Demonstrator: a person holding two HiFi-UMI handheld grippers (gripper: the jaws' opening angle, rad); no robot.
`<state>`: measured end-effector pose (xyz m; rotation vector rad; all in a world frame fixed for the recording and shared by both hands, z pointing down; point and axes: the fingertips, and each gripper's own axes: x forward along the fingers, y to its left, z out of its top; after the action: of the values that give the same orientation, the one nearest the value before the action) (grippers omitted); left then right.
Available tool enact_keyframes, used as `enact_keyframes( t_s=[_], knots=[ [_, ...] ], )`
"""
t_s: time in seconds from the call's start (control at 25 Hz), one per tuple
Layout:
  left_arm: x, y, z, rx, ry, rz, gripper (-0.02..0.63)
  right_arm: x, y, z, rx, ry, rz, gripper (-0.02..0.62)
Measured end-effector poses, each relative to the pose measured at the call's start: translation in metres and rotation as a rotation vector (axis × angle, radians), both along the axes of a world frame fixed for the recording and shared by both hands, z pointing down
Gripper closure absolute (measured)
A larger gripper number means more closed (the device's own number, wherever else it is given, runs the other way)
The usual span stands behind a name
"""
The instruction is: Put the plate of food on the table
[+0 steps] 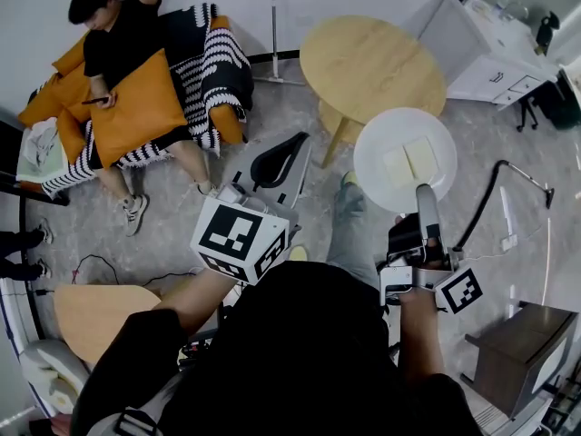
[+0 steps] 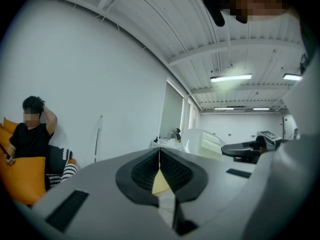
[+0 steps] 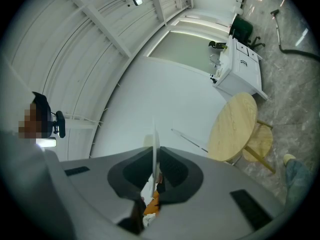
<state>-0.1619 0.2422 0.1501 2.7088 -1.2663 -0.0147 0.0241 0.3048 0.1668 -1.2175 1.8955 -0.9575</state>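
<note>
A white plate [image 1: 390, 143] carrying two pale slices of food [image 1: 410, 162] hangs in the air to the right of the round wooden table [image 1: 372, 62]. My right gripper [image 1: 423, 191] is shut on the plate's near rim. In the right gripper view the plate [image 3: 154, 136] shows edge-on as a thin white line between the pads of the gripper [image 3: 155, 166], with the table [image 3: 235, 126] off to the right. My left gripper [image 1: 300, 140] points level toward the table, shut and empty. In its own view the left gripper's [image 2: 160, 159] pads meet.
A stool [image 1: 331, 121] stands under the table. A person [image 1: 118, 44] lies on an orange sofa at the far left. A white cabinet [image 1: 490, 48] stands at the back right. A hose [image 1: 486, 203] trails over the floor at right, with a brown side table [image 1: 517, 334] below it.
</note>
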Motion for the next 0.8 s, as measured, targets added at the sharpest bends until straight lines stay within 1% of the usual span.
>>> enact_keyframes(
  t_s=[0.2, 0.44, 0.6, 0.8],
  knots=[
    [0.003, -0.007, 0.005, -0.004, -0.005, -0.005, 0.597, 0.005, -0.008, 0.005, 0.0, -0.004, 0.0, 0.563],
    [0.014, -0.027, 0.009, -0.002, -0.014, -0.002, 0.597, 0.017, -0.026, 0.011, 0.002, -0.015, 0.009, 0.563],
    [0.026, -0.045, 0.008, 0.004, -0.025, -0.007, 0.597, 0.033, -0.045, 0.013, 0.005, -0.028, 0.014, 0.563],
    [0.038, -0.076, 0.009, -0.025, -0.022, -0.006, 0.597, 0.044, -0.077, 0.016, -0.007, -0.038, 0.022, 0.561]
  ],
)
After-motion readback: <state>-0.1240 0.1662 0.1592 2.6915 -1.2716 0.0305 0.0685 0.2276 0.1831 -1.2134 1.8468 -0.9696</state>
